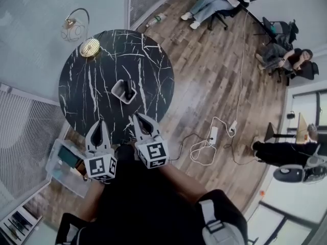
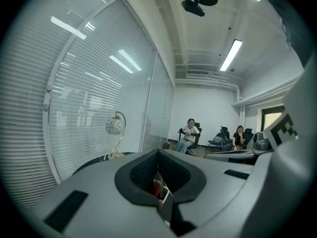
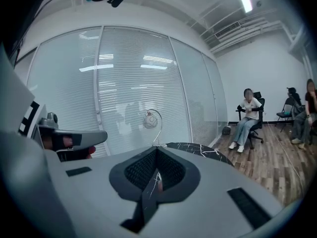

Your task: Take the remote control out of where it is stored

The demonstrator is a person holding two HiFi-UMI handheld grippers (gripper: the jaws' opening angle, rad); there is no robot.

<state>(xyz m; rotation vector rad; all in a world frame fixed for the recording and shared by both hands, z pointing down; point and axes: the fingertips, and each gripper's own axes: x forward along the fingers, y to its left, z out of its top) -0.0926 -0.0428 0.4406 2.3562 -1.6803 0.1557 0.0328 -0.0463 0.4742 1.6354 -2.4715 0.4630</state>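
Above the table's (image 1: pixel 102 60) near edge: left gripper (image 1: pixel 100 122) and right gripper (image 1: pixel 137 116), both closed tight, holding nothing. Should open one before reaching the holder (image 1: pixel 120 91) at table centre, then pinch the remote control (image 1: pixel 129 92) inside squarely and lift straight.

The left gripper (image 1: pixel 100 124) and right gripper (image 1: pixel 139 118) sit side by side at the near edge of the table (image 1: pixel 102 60). Both point across it, tipped slightly down, with jaws together and empty.
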